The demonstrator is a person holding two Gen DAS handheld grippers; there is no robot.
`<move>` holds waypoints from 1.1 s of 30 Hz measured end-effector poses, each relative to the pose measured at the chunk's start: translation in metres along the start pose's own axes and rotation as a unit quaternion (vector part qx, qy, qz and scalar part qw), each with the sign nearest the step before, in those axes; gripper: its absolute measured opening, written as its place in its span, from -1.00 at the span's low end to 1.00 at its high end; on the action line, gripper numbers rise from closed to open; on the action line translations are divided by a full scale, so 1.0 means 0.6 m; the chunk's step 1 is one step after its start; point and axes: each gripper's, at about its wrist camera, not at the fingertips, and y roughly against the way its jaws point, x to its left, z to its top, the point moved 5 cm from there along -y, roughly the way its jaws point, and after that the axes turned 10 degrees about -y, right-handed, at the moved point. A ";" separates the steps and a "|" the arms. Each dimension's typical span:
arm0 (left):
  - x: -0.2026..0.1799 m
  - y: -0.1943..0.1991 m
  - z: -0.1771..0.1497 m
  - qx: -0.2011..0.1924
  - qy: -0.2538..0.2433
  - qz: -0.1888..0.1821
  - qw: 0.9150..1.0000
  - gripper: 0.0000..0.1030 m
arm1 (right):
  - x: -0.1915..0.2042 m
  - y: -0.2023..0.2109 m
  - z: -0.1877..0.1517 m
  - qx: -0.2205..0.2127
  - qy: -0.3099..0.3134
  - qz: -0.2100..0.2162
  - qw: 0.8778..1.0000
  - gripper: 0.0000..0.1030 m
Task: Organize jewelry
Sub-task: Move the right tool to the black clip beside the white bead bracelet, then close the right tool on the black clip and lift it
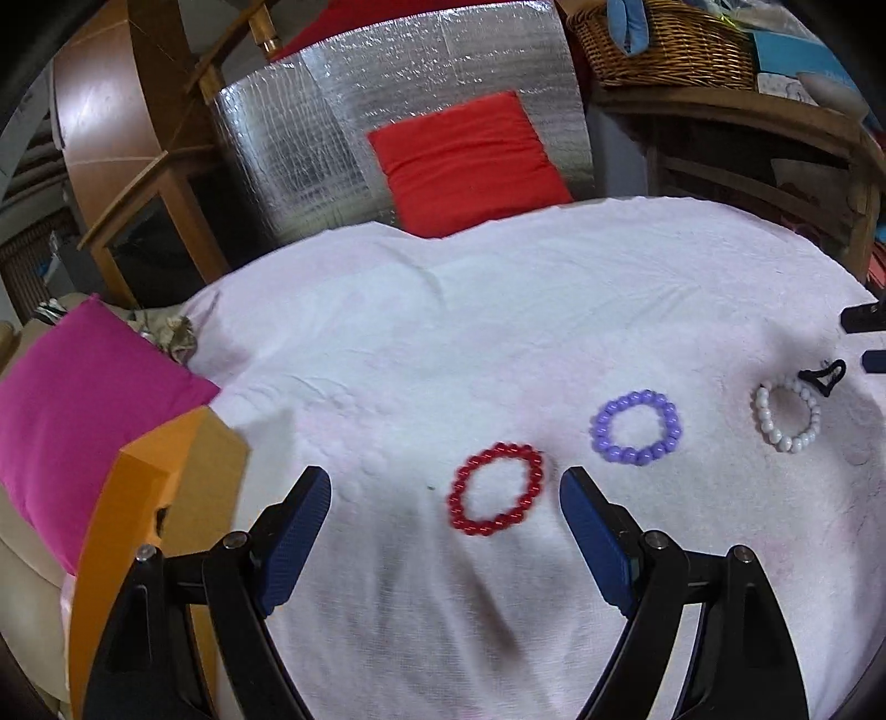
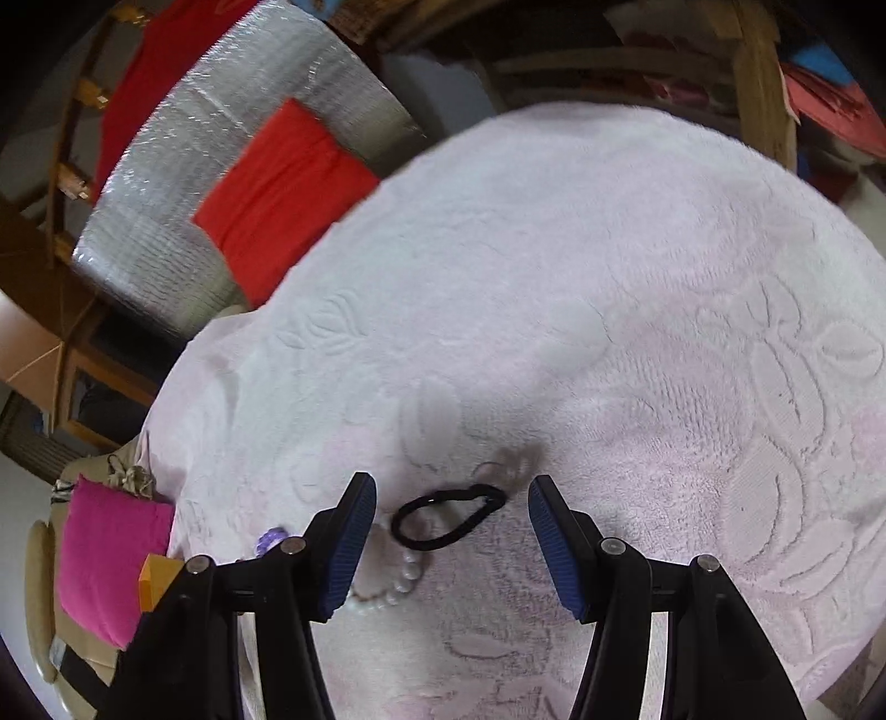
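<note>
You work over a pale pink terry towel (image 2: 637,310), matt and fuzzy, with a raised leaf pattern pressed into its pile. On it lie a glossy red bead bracelet (image 1: 494,488), a shiny lilac bead bracelet (image 1: 635,427), a pearly white bead bracelet (image 1: 786,414) and a matt black elastic hair tie (image 2: 446,515). Your fingers (image 1: 292,540) carry ribbed blue rubbery pads on smooth black plastic. Behind sit crinkled silver foil sheeting (image 1: 310,149), a woven wicker basket (image 1: 673,47) and a matt red cloth cushion (image 1: 470,160).

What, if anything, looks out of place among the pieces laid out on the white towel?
The black hair tie stands out: it is plain elastic, not beaded like the red bracelet, purple bracelet and white bracelet. It lies squashed out of round, against or over the white bracelet's edge, while the other two lie apart.
</note>
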 end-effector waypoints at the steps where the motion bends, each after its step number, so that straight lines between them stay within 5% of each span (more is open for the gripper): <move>1: -0.005 -0.003 0.000 0.003 0.000 -0.005 1.000 0.65 | 0.001 -0.008 -0.001 0.008 0.004 -0.008 1.000 0.10; 13: -0.019 -0.008 0.002 0.002 0.007 -0.027 1.000 0.65 | 0.003 -0.056 -0.008 0.020 0.036 -0.046 0.998 -0.59; 33: 0.018 0.020 -0.004 -0.014 0.030 -0.027 0.999 0.65 | 0.024 -0.055 -0.020 -0.039 0.049 -0.066 0.996 -0.65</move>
